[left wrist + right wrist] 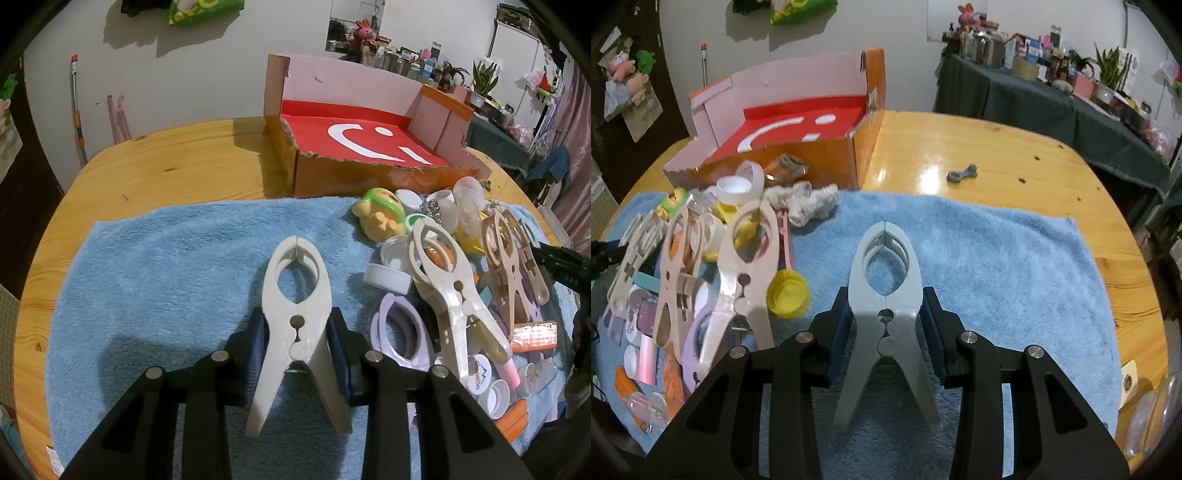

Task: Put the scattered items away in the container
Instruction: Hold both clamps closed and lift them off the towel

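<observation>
Clips first — I have one in each hand: my left gripper (pixel 297 345) has its fingers clamped on a cream clip (pixel 295 295), my right gripper (pixel 886 332) on a pale grey clip (pixel 884 295), both gripped at the pivot so the handles stay free. Both sit over the blue towel (pixel 166 258). Beyond, the pile (pixel 461 277) waits; farther still, the box (pixel 369 144) stands open-sided on the counter (pixel 979 155) — an easy drop, I judge.

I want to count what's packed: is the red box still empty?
Empty. The box shows only its bare red floor with a white smiley; the clutter lies outside on the towel.
</observation>
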